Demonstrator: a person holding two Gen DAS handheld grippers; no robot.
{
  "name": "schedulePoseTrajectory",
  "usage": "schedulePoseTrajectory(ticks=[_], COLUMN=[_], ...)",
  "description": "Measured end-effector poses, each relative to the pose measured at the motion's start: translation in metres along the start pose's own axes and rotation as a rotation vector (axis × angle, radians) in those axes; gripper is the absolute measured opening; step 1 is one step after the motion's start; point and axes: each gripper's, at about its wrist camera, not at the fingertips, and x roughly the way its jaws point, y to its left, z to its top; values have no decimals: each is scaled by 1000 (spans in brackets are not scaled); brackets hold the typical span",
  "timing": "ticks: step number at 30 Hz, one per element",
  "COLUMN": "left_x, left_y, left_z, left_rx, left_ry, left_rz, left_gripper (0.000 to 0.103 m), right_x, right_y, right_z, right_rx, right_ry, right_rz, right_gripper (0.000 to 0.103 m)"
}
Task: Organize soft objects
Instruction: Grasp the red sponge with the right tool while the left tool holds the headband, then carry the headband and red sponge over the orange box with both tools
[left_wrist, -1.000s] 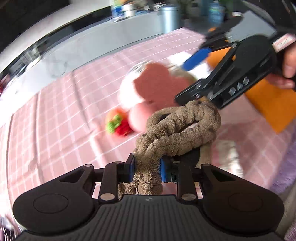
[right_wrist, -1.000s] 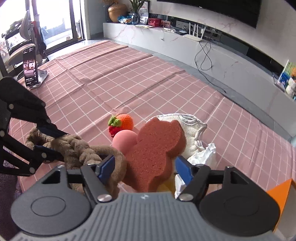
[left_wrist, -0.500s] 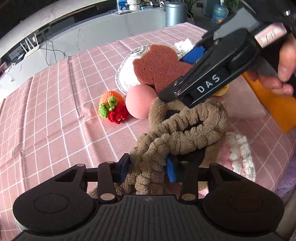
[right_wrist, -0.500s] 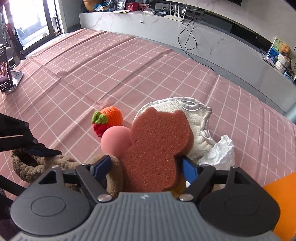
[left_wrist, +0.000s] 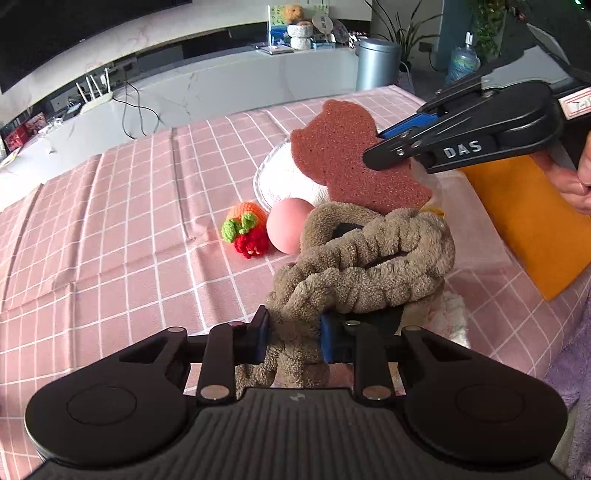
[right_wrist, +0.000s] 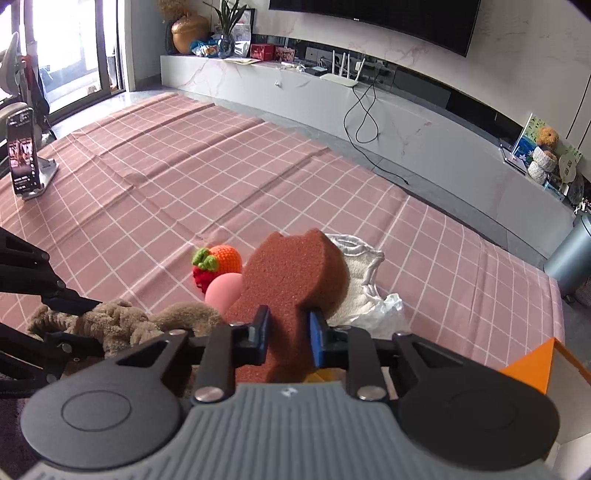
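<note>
A brown braided plush rope (left_wrist: 369, 266) hangs from my left gripper (left_wrist: 293, 332), whose jaws are closing with the blue pads pressed into it. The same rope (right_wrist: 122, 325) shows at lower left in the right wrist view. My right gripper (right_wrist: 288, 332) is closing its jaws too, pinching a reddish-brown cat-shaped sponge (right_wrist: 295, 273) by its lower part. In the left wrist view the sponge (left_wrist: 340, 147) is held up off the pink checked cloth (left_wrist: 129, 229) by the right gripper (left_wrist: 380, 146).
A pink ball (left_wrist: 288, 225) and a crocheted orange with a strawberry (left_wrist: 245, 229) lie beside a white bib (left_wrist: 284, 177). Crumpled white tissue (right_wrist: 388, 306) sits near an orange box (left_wrist: 528, 221). A phone on a stand (right_wrist: 24, 158) is far left.
The right gripper's jaws have narrowed onto the cat sponge and lifted it off the pile. The left gripper has risen a little with the rope still in it.
</note>
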Motion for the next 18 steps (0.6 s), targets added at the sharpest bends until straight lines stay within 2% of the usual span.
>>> schedulePoseTrajectory(ticks=[7,10,14,18], left_x=[-33,-50,-70,-84], left_y=[-5,-6,-17,-38], left_z=[7,13,26,44], left_rx=[-33,-68,-93,-101], left_ry=[-65,-115,-173,-224], left_rz=[57,74,62,9], left_gripper=[30,29,29,29], right_x=[-52,-77,-110,-144], right_y=[-17,-25,-41,-61], right_z=[-2,-6,-19,-39], right_rx=[84,97,120,142], right_ry=[-90,-123,-149,-159], right_rz=[45,14,-27,-78], right_gripper=[21,21,21,21])
